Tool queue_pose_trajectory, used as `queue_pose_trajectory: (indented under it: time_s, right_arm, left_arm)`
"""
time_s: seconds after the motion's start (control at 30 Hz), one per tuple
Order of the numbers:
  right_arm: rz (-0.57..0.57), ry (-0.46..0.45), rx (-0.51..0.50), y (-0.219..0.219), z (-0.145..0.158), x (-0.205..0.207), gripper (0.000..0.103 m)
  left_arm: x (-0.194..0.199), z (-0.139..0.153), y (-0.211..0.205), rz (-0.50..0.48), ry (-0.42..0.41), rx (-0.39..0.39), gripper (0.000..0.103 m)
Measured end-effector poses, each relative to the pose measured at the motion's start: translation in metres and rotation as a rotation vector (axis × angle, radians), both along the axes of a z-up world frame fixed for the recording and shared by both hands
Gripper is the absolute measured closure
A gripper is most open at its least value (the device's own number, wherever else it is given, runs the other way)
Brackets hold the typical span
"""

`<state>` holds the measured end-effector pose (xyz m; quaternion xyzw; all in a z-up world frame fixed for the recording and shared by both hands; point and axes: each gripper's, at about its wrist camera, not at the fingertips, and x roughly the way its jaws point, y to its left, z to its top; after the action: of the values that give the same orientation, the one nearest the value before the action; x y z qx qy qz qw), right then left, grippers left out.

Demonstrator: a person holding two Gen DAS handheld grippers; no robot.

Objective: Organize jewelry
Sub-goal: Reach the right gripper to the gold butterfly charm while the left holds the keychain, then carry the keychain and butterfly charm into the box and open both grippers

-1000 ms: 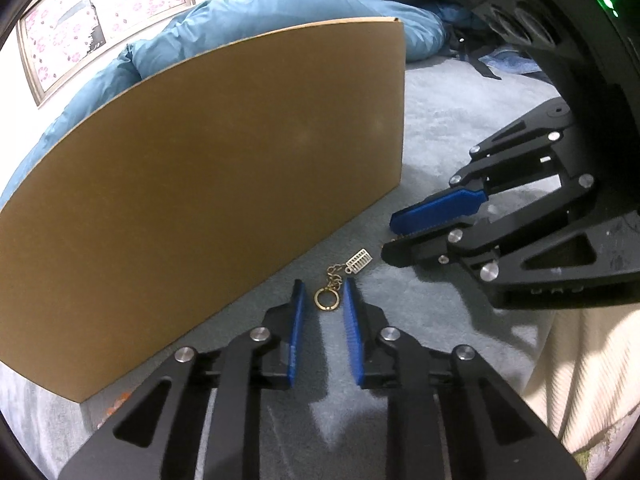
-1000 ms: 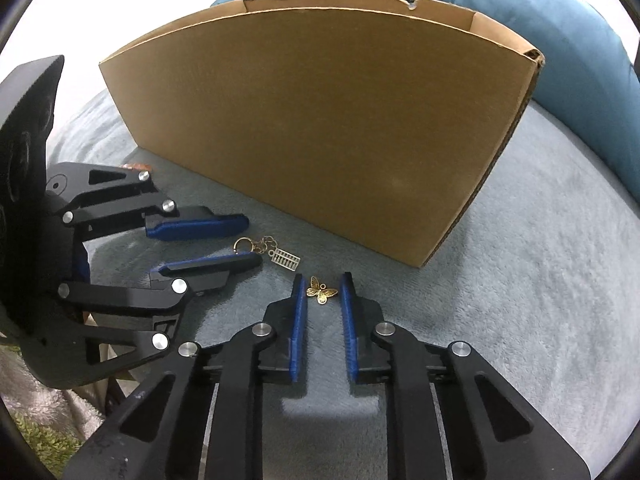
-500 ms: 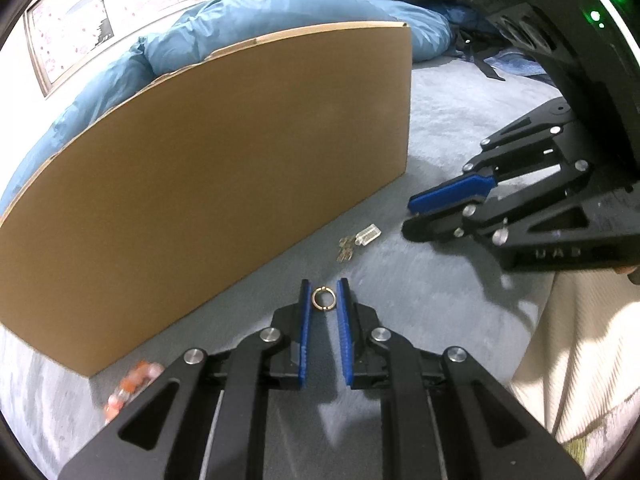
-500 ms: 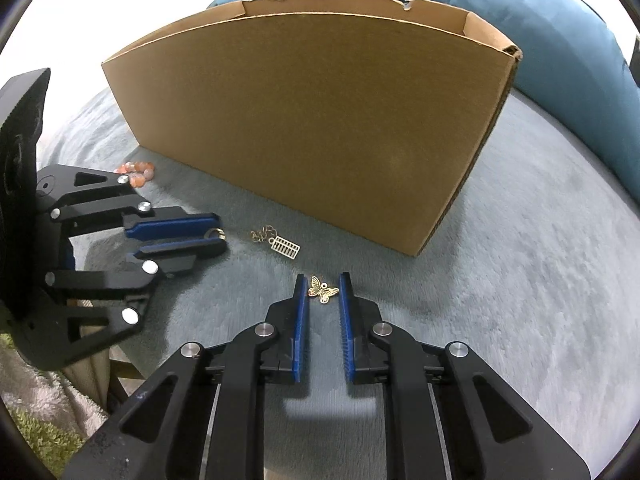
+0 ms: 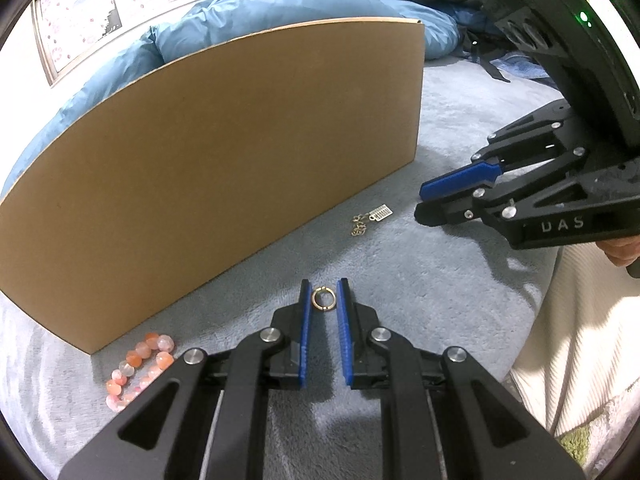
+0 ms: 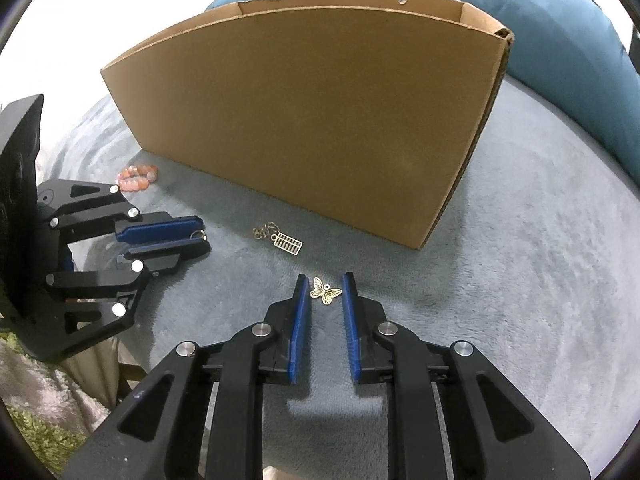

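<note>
The left claw [image 5: 323,301] pinched a gold ring [image 5: 322,299] between its pads, lifted for the box [image 5: 224,152] at 11 o'clock, while the right claw [image 6: 326,291] straddled the butterfly charm [image 6: 326,291] on the bed [image 6: 520,280], nearly closed but apparently not yet gripping.

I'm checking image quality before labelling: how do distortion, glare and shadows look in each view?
Left wrist: fisheye bows the box top edge, the window upper left is blown out, and the ring is sharp. Right wrist: corners vignette black, the background behind the box is overexposed, and soft shadows lie under the jaws beside the crisp butterfly charm.
</note>
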<state>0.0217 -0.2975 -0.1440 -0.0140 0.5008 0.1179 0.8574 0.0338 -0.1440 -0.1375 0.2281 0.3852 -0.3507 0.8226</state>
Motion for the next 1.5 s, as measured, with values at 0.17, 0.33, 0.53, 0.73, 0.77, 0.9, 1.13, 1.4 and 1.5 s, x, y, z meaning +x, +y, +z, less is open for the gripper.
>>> queue_pose_trajectory:
  time_s: [0.17,0.33,0.53,0.73,0.77,0.9,1.13,1.4,1.5]
  right_arm:
    - [0.012,-0.014,-0.03,0.008,0.008,-0.007,0.089]
    - [0.013,-0.039,-0.035,0.01,0.012,-0.011,0.09]
    - [0.004,-0.067,-0.038,0.011,0.025,-0.026,0.09]
    - [-0.001,-0.131,-0.042,0.007,0.052,-0.042,0.09]
    - [-0.002,-0.143,-0.04,0.007,0.058,-0.044,0.09]
    - [-0.001,-0.213,-0.039,0.008,0.088,-0.056,0.09]
    - [-0.004,-0.351,-0.001,0.01,0.141,-0.058,0.09]
    - [0.007,-0.416,0.024,0.017,0.16,-0.016,0.089]
    - [0.013,-0.387,0.011,0.021,0.147,0.005,0.089]
  left_arm:
    - [0.001,-0.001,0.002,-0.004,-0.001,-0.011,0.091]
    - [0.001,0.003,0.005,-0.009,-0.001,-0.028,0.092]
    - [-0.003,0.017,0.009,-0.004,-0.025,-0.044,0.092]
    - [-0.011,0.045,0.02,0.017,-0.064,-0.092,0.092]
    - [-0.014,0.054,0.023,0.022,-0.076,-0.107,0.092]
    - [-0.02,0.082,0.034,0.043,-0.115,-0.156,0.092]
    - [-0.014,0.136,0.054,0.087,-0.195,-0.25,0.092]
    - [0.03,0.145,0.047,0.122,-0.203,-0.243,0.092]
    - [0.051,0.135,0.043,0.129,-0.166,-0.236,0.092]
